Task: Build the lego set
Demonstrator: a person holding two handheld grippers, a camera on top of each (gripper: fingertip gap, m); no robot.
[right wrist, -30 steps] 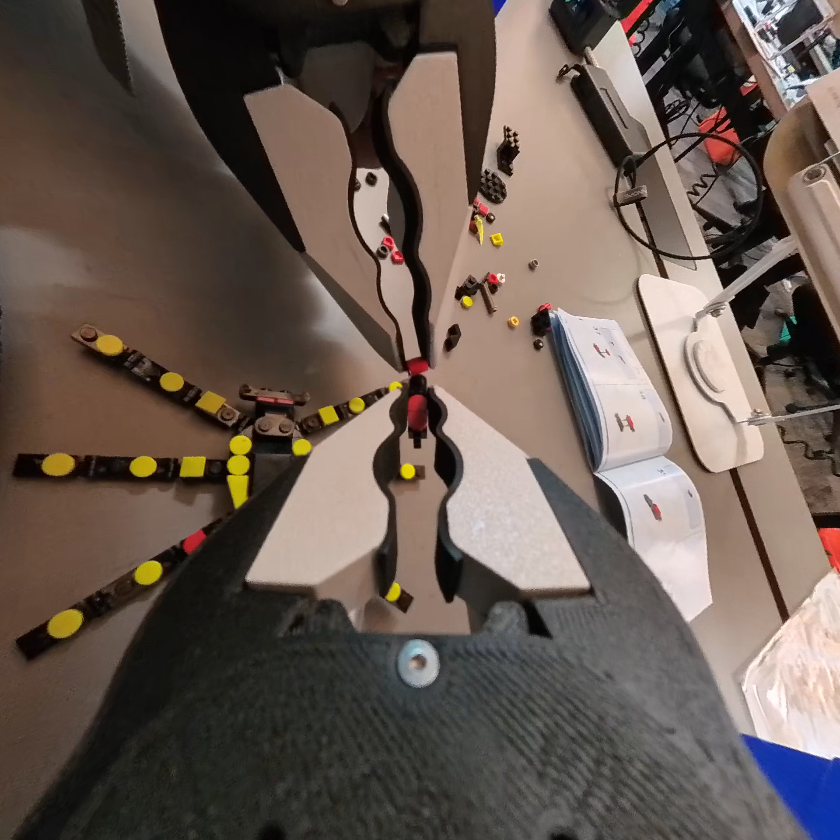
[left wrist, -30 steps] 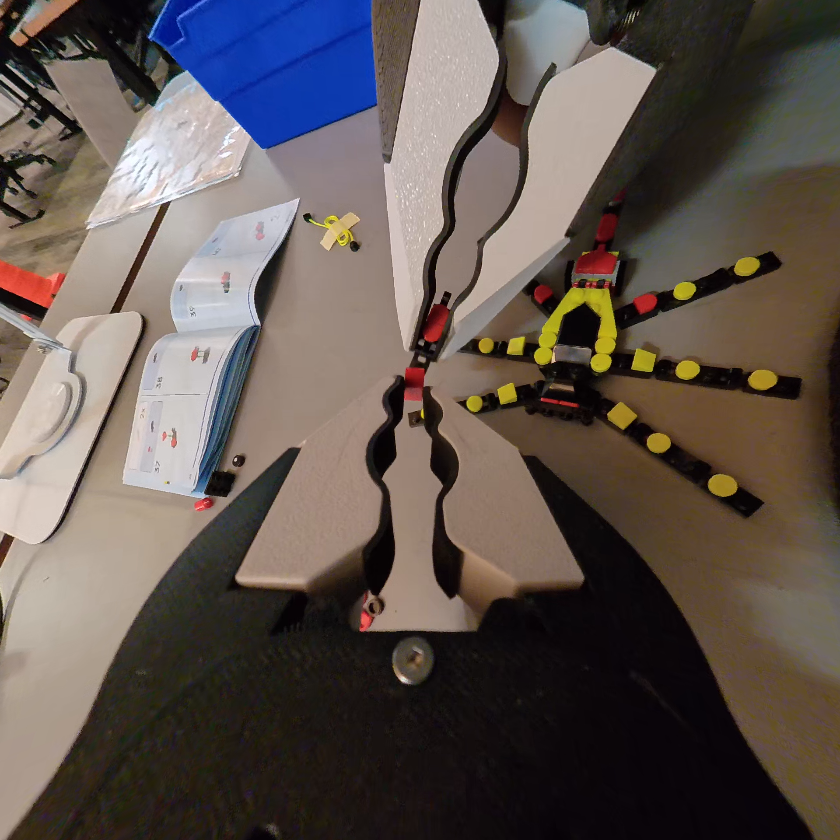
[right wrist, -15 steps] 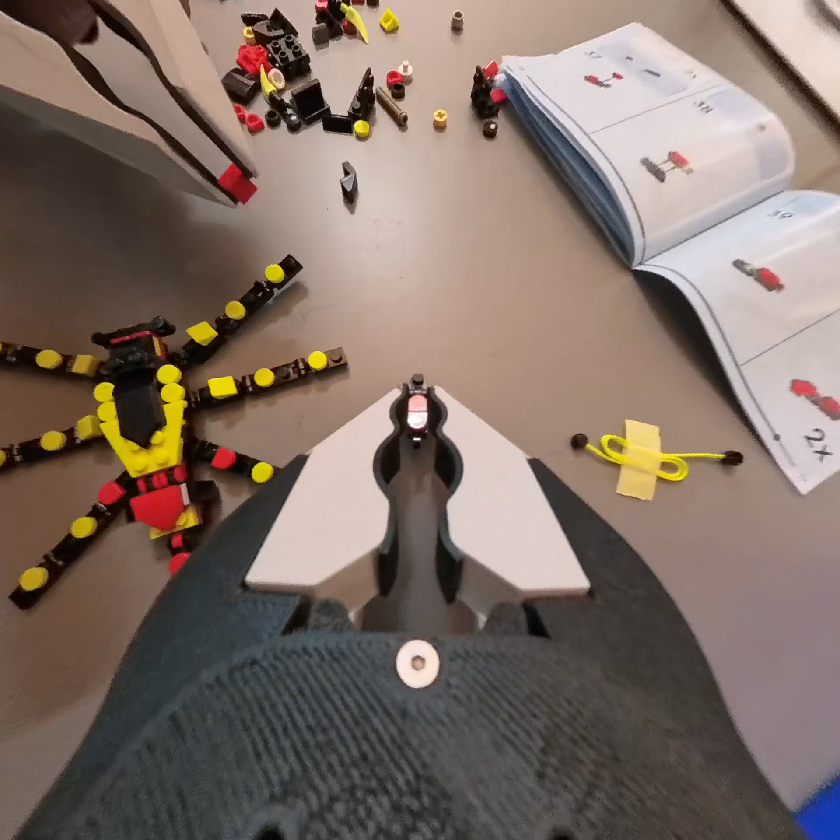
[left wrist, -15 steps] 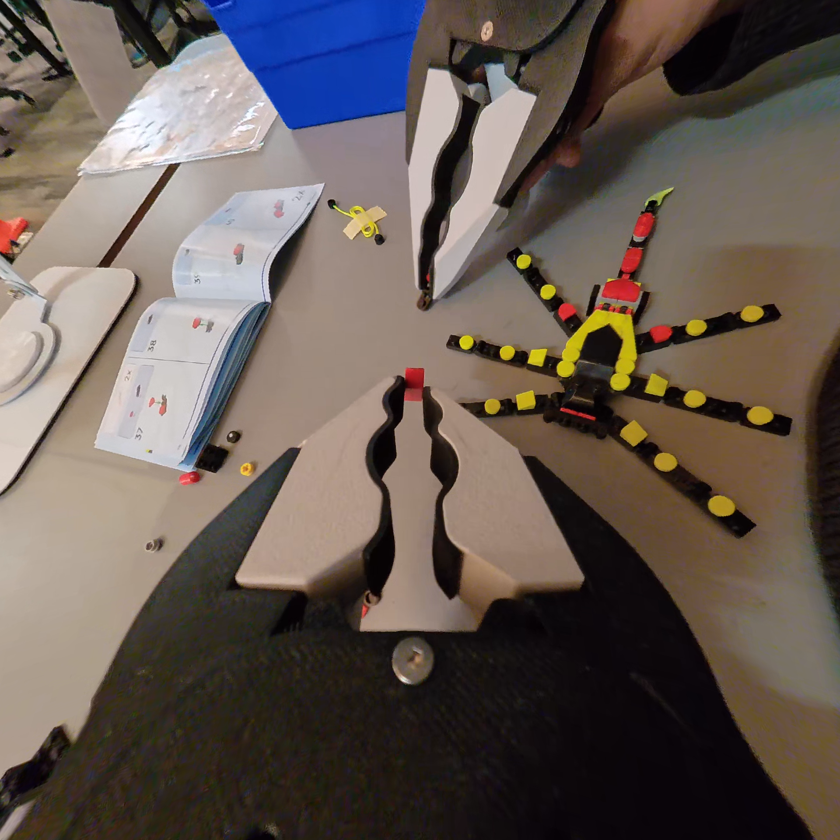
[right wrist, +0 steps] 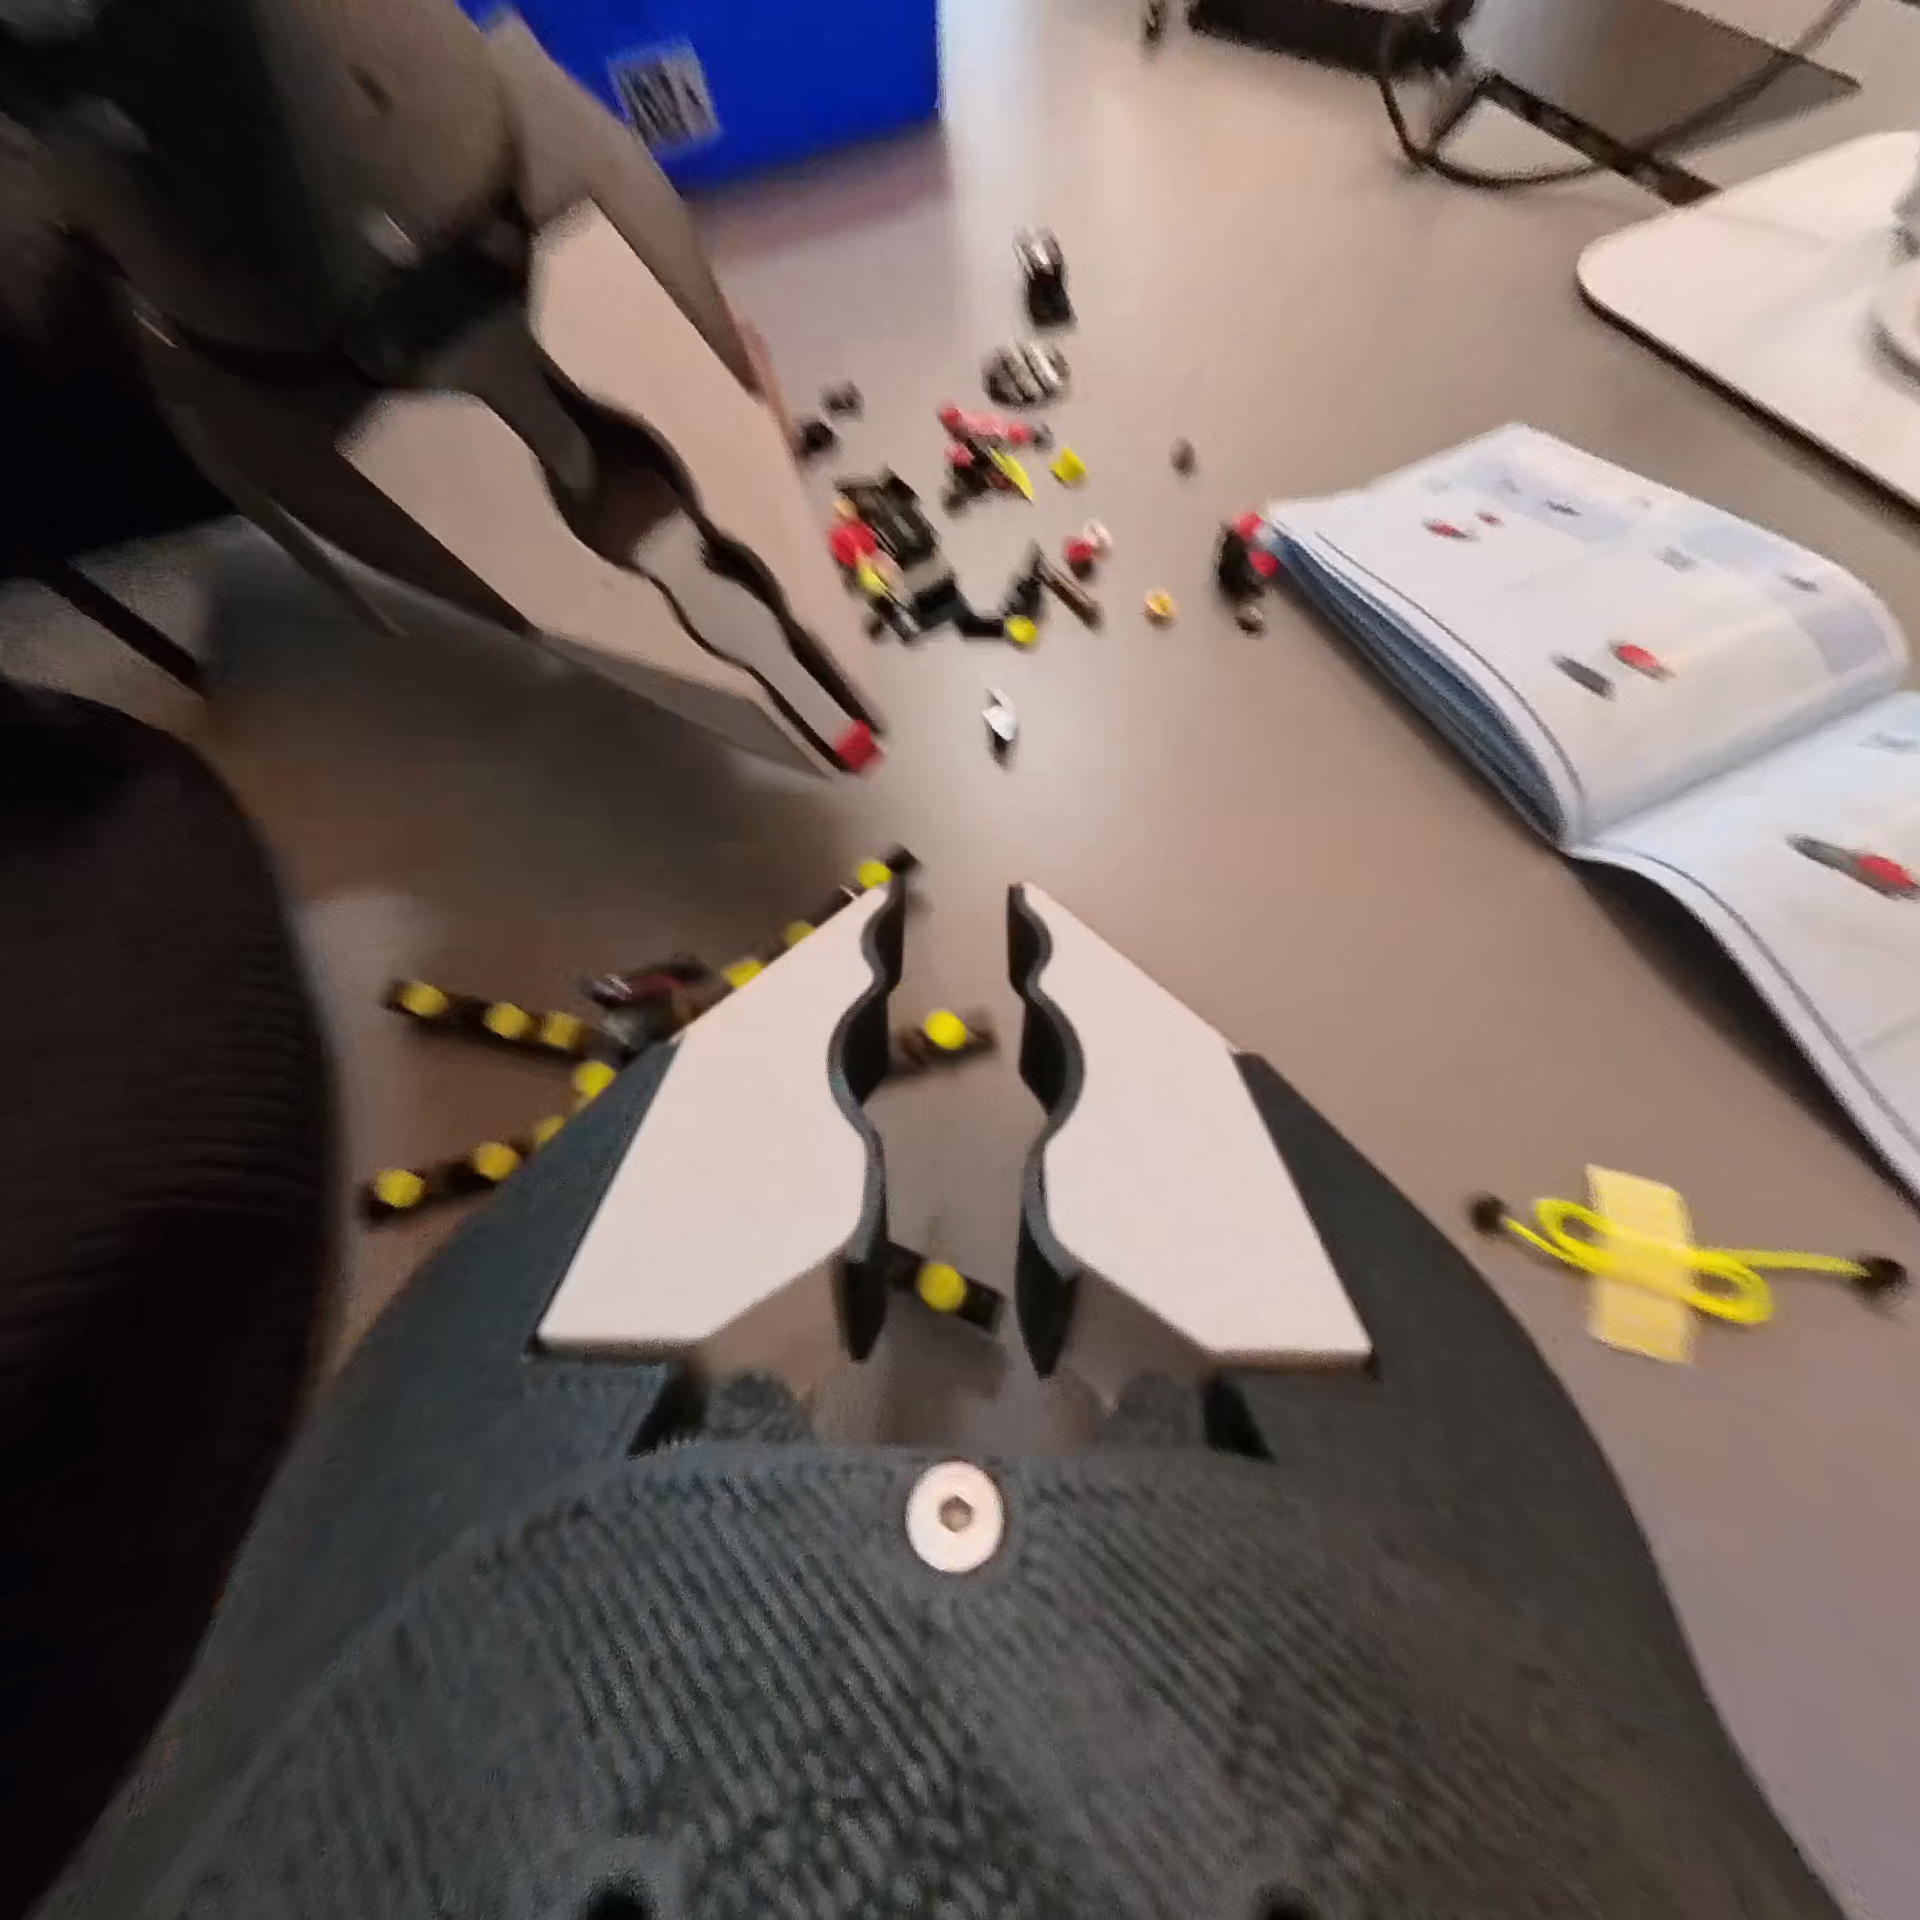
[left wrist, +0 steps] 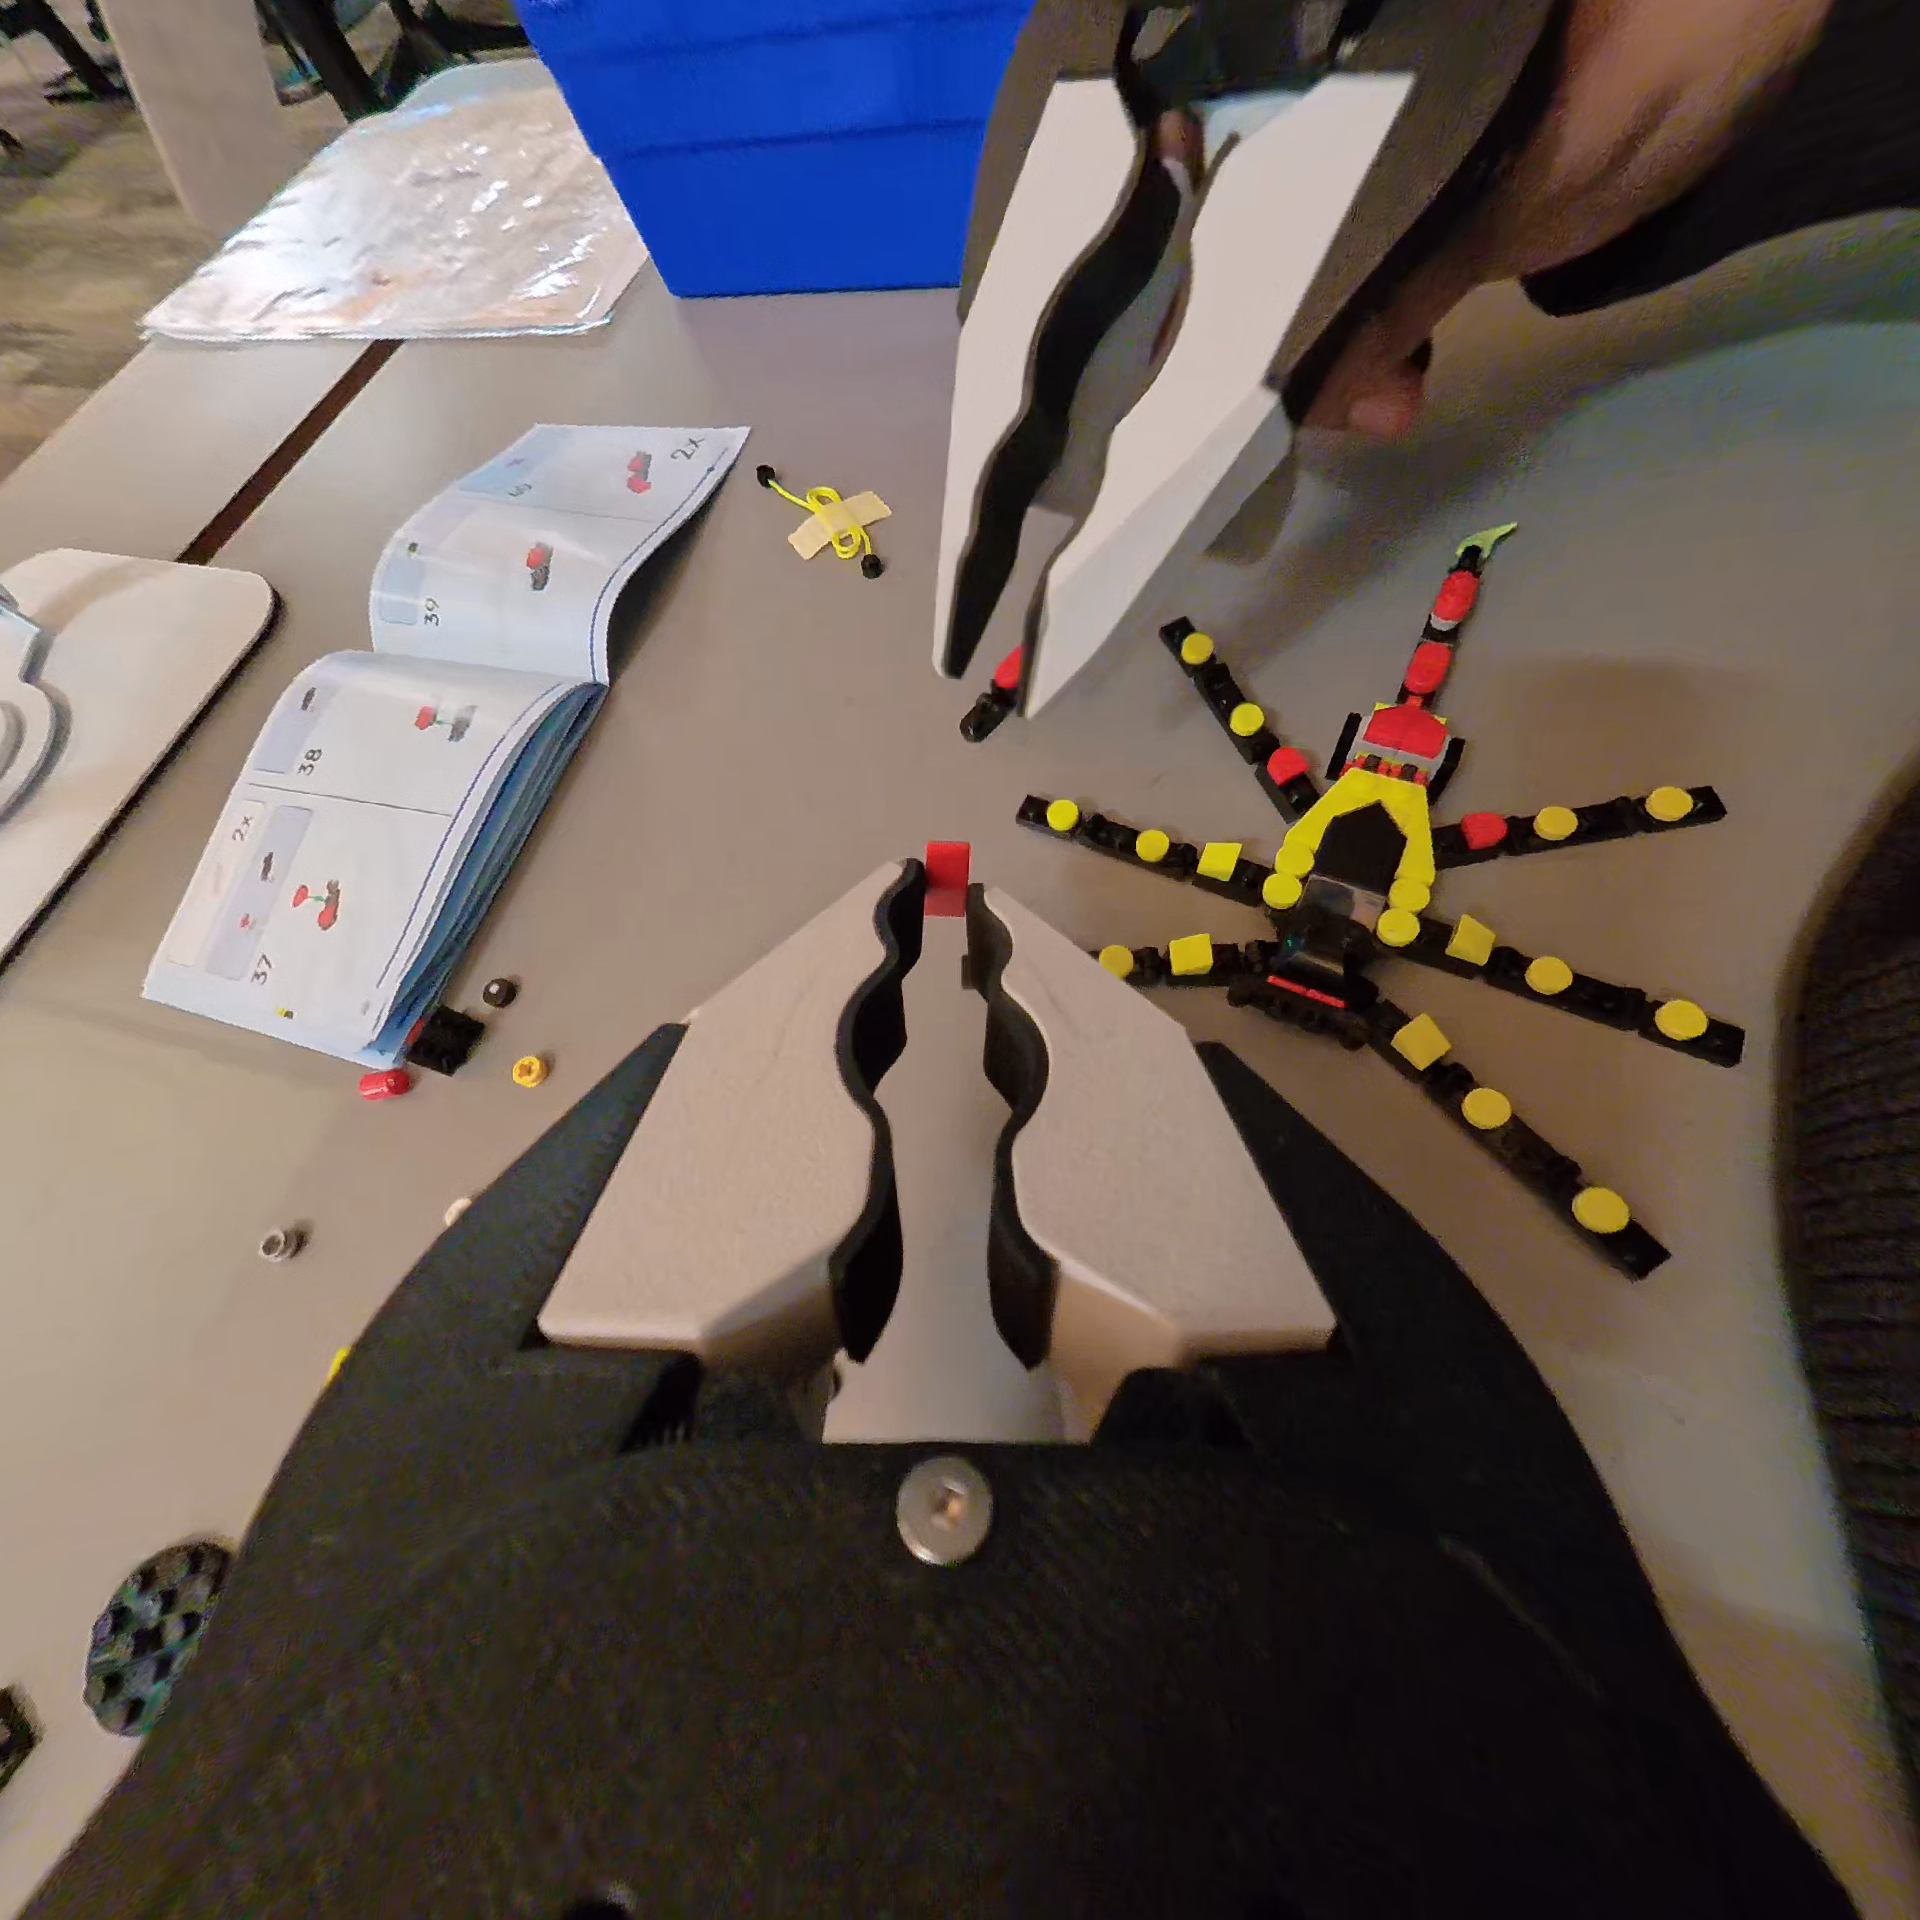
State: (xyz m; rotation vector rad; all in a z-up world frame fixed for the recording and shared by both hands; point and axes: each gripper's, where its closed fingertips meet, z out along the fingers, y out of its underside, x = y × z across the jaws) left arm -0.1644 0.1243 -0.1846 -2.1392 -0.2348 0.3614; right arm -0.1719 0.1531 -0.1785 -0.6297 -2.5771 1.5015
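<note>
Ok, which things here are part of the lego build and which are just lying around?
Part of the build: red brick in the left gripper, spider model, red-and-black piece, loose pieces, instruction booklet.
Lying about: blue bin, plastic bag, taped yellow cord, white stand base.

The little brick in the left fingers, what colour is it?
Red brick, clearest in the left wrist view.

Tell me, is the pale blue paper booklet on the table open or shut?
Open: the pale blue paper booklet lies with its printed pages spread face up in both views.
</note>
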